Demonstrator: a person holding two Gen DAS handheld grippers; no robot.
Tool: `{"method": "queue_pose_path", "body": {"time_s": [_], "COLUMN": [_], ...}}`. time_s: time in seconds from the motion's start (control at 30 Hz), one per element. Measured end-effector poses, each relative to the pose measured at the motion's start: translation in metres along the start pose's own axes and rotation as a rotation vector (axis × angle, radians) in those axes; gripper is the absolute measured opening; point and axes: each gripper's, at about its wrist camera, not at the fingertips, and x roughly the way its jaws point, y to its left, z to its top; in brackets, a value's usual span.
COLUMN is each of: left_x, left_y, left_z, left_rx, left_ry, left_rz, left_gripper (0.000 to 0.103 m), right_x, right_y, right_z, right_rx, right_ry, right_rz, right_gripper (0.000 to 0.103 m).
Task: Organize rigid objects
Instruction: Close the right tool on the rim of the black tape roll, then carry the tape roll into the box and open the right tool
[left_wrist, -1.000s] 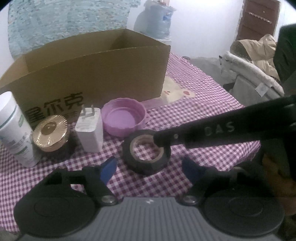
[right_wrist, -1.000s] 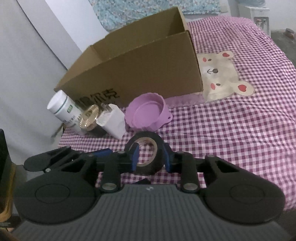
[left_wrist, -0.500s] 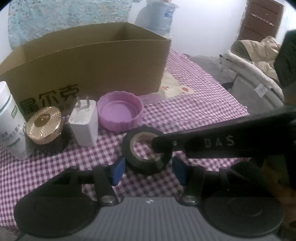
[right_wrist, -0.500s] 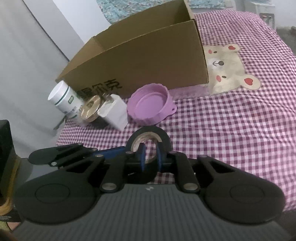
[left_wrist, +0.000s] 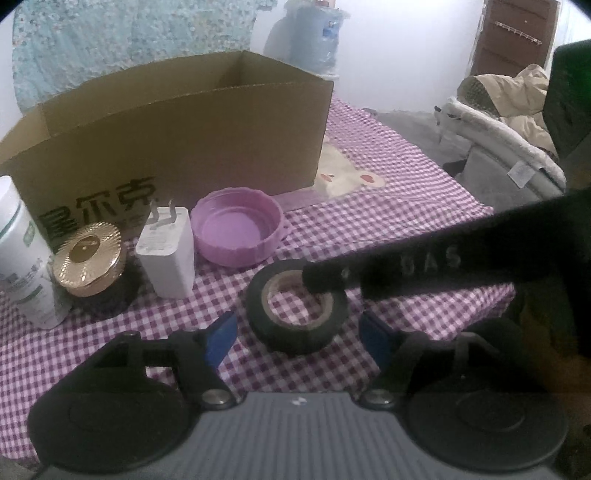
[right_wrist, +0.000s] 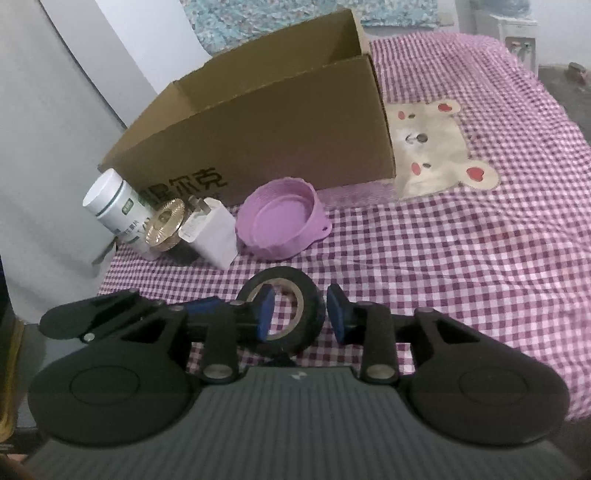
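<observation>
A black tape roll (left_wrist: 295, 334) (right_wrist: 314, 306) lies flat on the purple checked cloth (right_wrist: 443, 277). My left gripper (left_wrist: 299, 338) straddles it, jaws opening, with a gap between each blue pad and the roll. My right gripper (right_wrist: 301, 314) has one pad inside the roll's hole and the other just outside its wall; its jaws are opening and the outer pad stands clear of the tape. In the left wrist view a right finger (left_wrist: 406, 266) reaches in from the right, its tip in the hole.
Behind the roll stand a purple lid (left_wrist: 238, 230) (right_wrist: 282, 229), a white charger (left_wrist: 168, 253), a gold-lidded jar (left_wrist: 86, 254) and a white bottle (left_wrist: 22, 258). An open cardboard box (left_wrist: 177, 147) (right_wrist: 277, 129) lies behind them. The cloth's front edge is near.
Both grippers closed in on the tape roll half a second ago and have since widened again. The roll and both hands stayed in place.
</observation>
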Motion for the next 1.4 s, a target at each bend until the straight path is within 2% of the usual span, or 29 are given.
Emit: {"method": "queue_pose_path", "body": {"time_s": [0.33, 0.53, 0.67, 0.8, 0.97, 1.2, 1.4], "left_x": [-0.005, 0.003, 0.006, 0.008, 0.009, 0.003, -0.027], "left_y": [-0.004, -0.006, -0.007, -0.012, -0.016, -0.017, -0.018], "left_z": [-0.010, -0.006, -0.004, -0.005, -0.006, -0.006, 0.000], "left_rx": [0.006, 0.036, 0.041, 0.067, 0.067, 0.058, 0.068], "left_ry": [0.018, 0.029, 0.030, 0.020, 0.007, -0.011, -0.079], "left_rz": [-0.038, 0.017, 0.017, 0.041, 0.052, 0.047, 0.067], "left_gripper": [0.072, 0.073, 0.073, 0.071, 0.067, 0.067, 0.067], "right_x": [0.002, 0.002, 0.006, 0.008, 0.009, 0.007, -0.014], "right_y": [-0.001, 0.004, 0.006, 0.011, 0.012, 0.013, 0.027], "right_z": [-0.006, -0.007, -0.006, -0.006, -0.006, -0.006, 0.002], "right_rx": [0.035, -0.006, -0.027, -0.067, -0.094, -0.079, -0.092], "right_ry": [0.062, 0.051, 0.059, 0.056, 0.048, 0.041, -0.001], "right_rz": [0.051, 0.010, 0.004, -0.012, -0.035, -0.043, -0.034], "right_gripper": [0.032, 0.032, 0.030, 0.027, 0.017, 0.016, 0.016]}}
